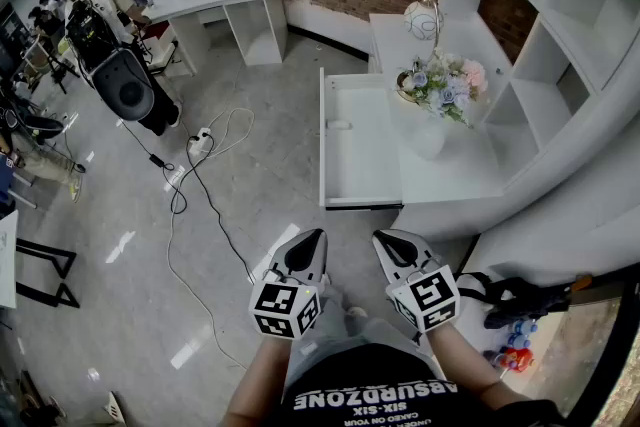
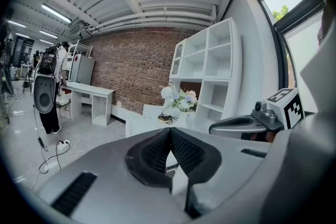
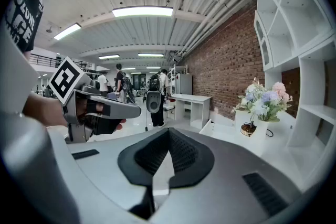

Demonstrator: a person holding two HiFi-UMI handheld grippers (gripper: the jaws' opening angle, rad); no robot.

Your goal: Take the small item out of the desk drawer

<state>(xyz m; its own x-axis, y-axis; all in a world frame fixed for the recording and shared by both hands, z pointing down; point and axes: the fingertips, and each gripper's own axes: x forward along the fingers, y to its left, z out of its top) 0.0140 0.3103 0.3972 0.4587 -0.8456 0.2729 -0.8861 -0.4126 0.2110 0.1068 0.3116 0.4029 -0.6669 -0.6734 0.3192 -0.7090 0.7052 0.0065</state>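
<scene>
The white desk [image 1: 455, 170] stands ahead of me with its drawer [image 1: 357, 170] pulled out to the left. A small pale item [image 1: 340, 125] lies on the drawer floor near the far end. Both grippers hang side by side low in the head view, well short of the drawer. My left gripper [image 1: 317, 237] is shut with nothing between its pads, and so is my right gripper [image 1: 381, 239]. In the left gripper view the left gripper [image 2: 169, 131] points at the desk [image 2: 152, 113]. The right gripper view shows the right gripper [image 3: 167, 131] shut and empty.
A vase of flowers [image 1: 442, 85] stands on the desk top beside the drawer. White shelving [image 1: 560, 35] rises to the right. On the floor to the left lie cables and a power strip [image 1: 200, 143]. A black speaker [image 1: 125, 83], a second white desk [image 1: 225, 0] and people are farther off.
</scene>
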